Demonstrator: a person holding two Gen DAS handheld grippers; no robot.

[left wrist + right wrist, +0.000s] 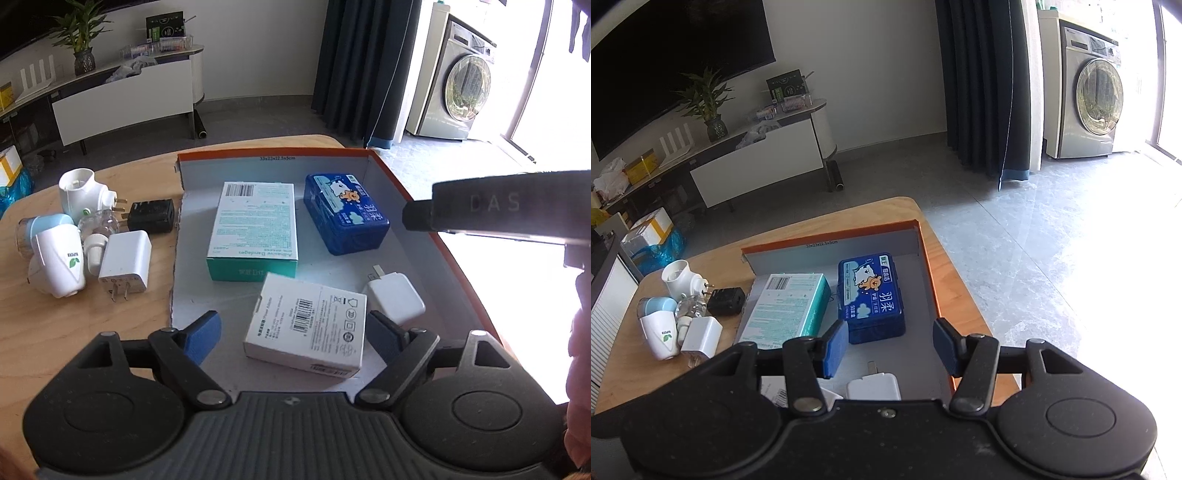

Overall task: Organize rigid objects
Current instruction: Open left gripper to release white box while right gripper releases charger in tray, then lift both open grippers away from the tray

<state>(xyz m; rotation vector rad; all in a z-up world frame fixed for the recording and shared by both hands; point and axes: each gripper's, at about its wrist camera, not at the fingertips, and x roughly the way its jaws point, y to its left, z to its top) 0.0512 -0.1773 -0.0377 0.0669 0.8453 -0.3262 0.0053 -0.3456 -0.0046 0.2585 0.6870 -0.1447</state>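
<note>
An orange-rimmed cardboard tray (273,153) (831,236) lies on the wooden table (55,332). In it lie a teal-and-white bandage box (255,225) (786,310), a blue box with a cartoon print (345,218) (871,295), a white power-adapter box (306,325) and a white charger (395,299) (873,386). My left gripper (295,338) is open around the adapter box, which rests flat on the tray floor with a gap at the left pad. My right gripper (890,347) stands open over the tray's near right part with nothing between its pads. The blue box lies just beyond it.
Left of the tray a cluster sits on the table: a white charger (125,264), a black adapter (153,216) and white plug-in devices (83,190) (55,262). One right-gripper finger (498,206) crosses the left wrist view's right side. The table ends just beyond the tray.
</note>
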